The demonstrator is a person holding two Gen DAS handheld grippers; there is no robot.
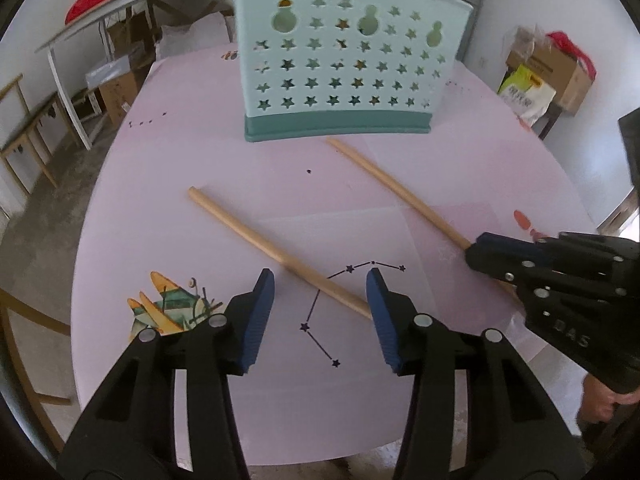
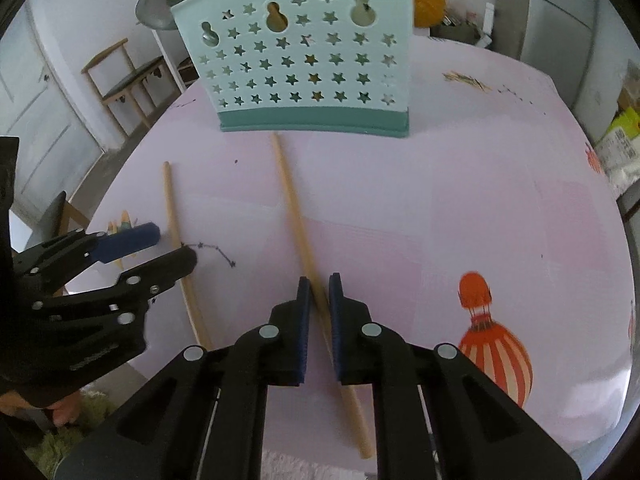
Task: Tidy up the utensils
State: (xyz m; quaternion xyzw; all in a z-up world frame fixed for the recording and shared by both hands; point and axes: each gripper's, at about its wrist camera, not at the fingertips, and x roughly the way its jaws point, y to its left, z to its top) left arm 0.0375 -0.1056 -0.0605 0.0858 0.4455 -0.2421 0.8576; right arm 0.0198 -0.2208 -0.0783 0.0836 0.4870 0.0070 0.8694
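Blue-padded, the right claw (image 2: 319, 280) pinches one wooden chopstick (image 2: 296, 216) that lies on the pink counter (image 2: 440, 200) with its far tip just before the teal star-cut utensil holder (image 2: 308, 72). Left of that holder's front, the left claw (image 1: 320, 280) stands half open astride a second chopstick (image 1: 256, 236), pads not pressing on it.
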